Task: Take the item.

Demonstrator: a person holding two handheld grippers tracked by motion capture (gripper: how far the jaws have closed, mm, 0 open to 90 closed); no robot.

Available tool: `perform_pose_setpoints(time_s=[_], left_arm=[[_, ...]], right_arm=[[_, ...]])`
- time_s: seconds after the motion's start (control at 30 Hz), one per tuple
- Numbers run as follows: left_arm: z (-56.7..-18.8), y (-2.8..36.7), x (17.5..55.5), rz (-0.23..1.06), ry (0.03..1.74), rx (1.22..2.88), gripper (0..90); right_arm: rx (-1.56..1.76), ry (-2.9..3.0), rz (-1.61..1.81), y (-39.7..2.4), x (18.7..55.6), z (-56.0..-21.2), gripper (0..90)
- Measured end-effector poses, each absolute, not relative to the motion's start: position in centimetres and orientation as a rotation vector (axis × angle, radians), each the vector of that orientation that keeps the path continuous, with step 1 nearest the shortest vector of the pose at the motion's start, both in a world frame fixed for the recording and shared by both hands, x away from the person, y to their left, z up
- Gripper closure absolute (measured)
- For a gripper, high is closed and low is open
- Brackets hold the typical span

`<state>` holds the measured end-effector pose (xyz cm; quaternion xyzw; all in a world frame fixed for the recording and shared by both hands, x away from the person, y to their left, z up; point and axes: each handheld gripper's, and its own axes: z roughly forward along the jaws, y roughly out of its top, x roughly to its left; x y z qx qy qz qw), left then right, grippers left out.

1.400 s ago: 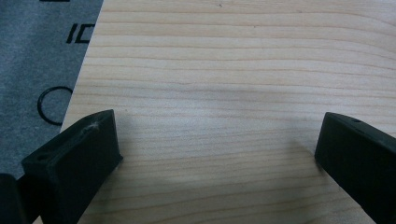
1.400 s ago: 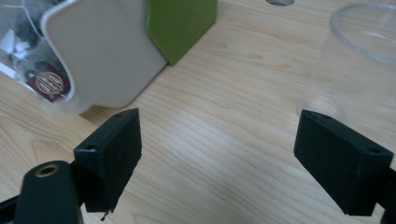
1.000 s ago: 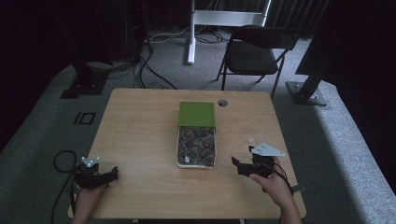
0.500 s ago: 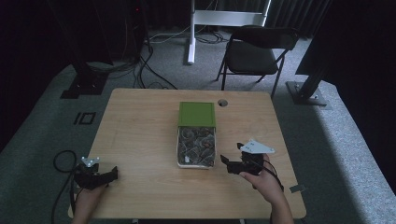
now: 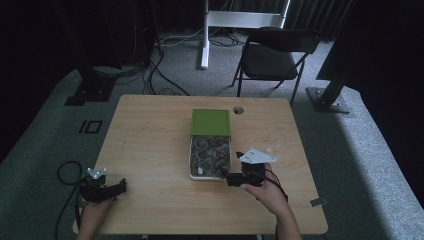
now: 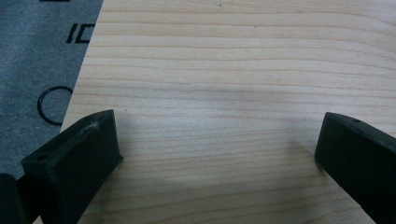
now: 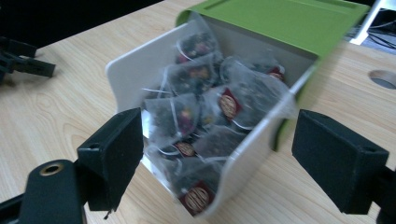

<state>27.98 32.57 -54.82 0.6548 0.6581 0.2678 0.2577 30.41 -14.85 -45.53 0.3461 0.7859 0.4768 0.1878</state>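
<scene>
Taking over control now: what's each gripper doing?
Left gripper: open, empty, over bare table.
Right gripper: open, empty, at the tea bag box.

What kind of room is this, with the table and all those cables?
Probably a lab or recording studio, not a home: dark curtains hang behind, cables trail over grey carpet, metal stands flank a lone wooden table, with a folding chair.

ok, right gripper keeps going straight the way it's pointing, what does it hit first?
Probably the near corner of the white box of tea bags. The right gripper has its jaws open and that corner sits between them. Depth is unclear, so contact may come later.
</scene>
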Motion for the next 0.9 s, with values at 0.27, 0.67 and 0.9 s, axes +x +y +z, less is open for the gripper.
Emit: perform_pose_setpoints(time_s=[0.27,0.67,0.9], left_arm=[[-54.8,32.6,28.0,0.726,1.785,1.776,0.3],[-54.8,32.6,28.0,0.726,1.785,1.775,0.3],[-54.8,32.6,28.0,0.726,1.785,1.775,0.3]], right_arm=[[0.948,2.245,1.355,-12.8,30.7,-45.7,17.1],[0.917,2.311,1.328,-9.4,31.1,-46.9,19.2],[0.928,2.314,1.289,-8.6,31.4,-47.8,23.1]])
